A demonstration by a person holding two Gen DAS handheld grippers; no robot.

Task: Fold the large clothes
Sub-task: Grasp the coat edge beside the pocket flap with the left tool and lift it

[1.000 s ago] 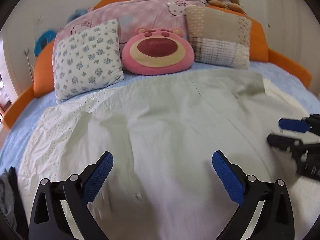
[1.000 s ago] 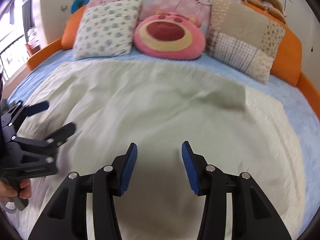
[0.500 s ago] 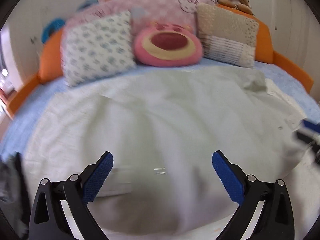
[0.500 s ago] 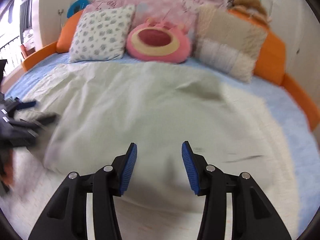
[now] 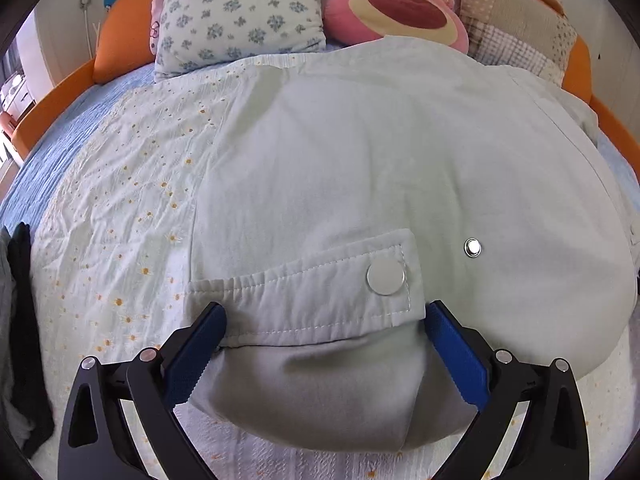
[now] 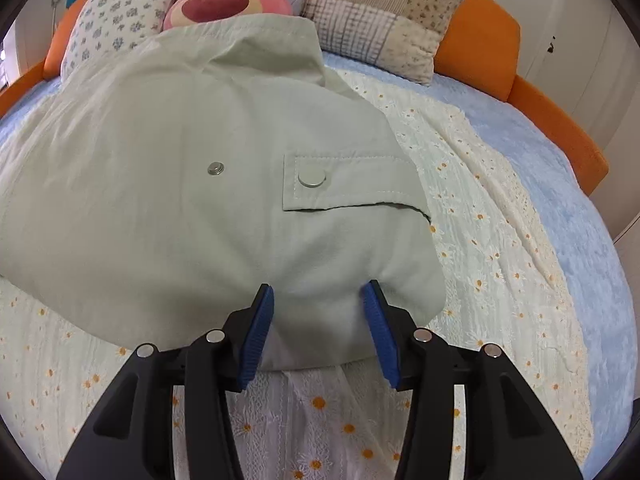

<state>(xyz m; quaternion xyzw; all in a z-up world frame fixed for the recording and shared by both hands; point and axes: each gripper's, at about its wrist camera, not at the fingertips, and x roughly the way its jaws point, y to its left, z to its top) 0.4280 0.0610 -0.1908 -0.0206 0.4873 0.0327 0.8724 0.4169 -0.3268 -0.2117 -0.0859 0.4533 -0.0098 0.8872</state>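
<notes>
A pale green jacket (image 5: pixel 380 152) lies spread on a daisy-print sheet (image 5: pixel 120 208) on the bed. A pocket flap with a snap button (image 5: pixel 385 277) shows near its hem. My left gripper (image 5: pixel 322 350) is open, its fingers on either side of the hem below the flap. In the right wrist view the same jacket (image 6: pixel 180 140) shows its other pocket flap (image 6: pixel 312 178). My right gripper (image 6: pixel 318 326) is open and straddles the near hem corner. Neither is closed on the cloth.
Pillows and a pink bear cushion (image 5: pixel 396 4) line the head of the bed against an orange frame (image 6: pixel 552 108). Dark clothing (image 5: pixel 20 320) lies at the left edge of the sheet. Blue bedspread (image 6: pixel 540 168) shows to the right.
Both grippers have dropped forward and down to the jacket's near hem, which now lies between the fingers. Neither gripper shows in the other's view any more.
</notes>
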